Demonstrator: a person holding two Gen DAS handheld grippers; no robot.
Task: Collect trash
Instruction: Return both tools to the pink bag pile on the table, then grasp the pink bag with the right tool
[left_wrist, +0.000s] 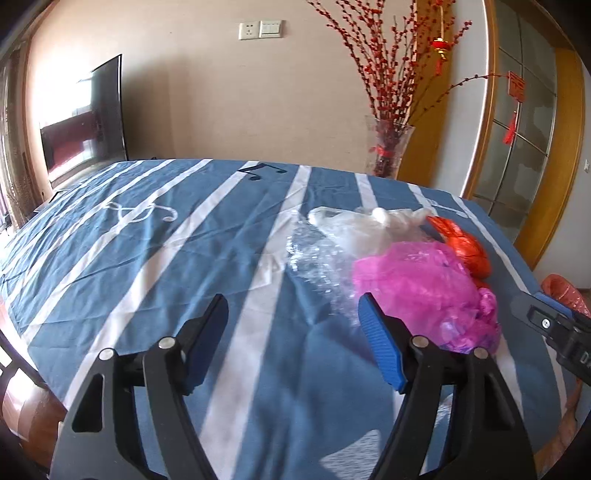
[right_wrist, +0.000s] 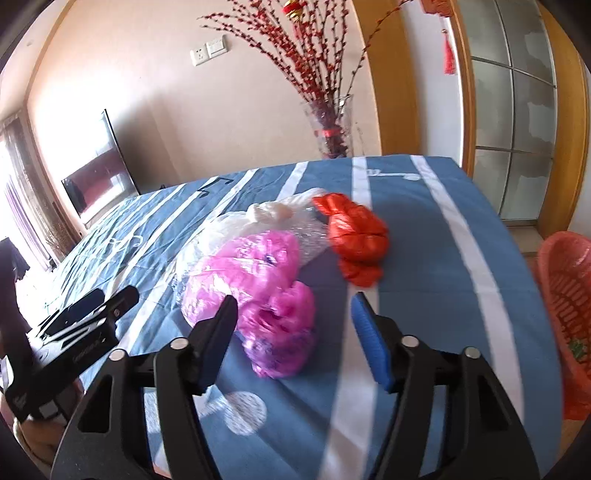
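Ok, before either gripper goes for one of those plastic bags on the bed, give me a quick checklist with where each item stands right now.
1. Left gripper open and empty: ok, jaws wide apart.
2. Right gripper open and empty: ok.
3. Nearest target unobstructed: ok, the pink bag lies just ahead of the right gripper.
4. Bags separate enough for single picks: not ok, the pink bag, white bag and clear wrap overlap; the red bag lies at the pile's edge.
5. Drop-off in reach: cannot tell, the red basket sits beside the bed on the right.
6. Grippers apart from each other: ok.
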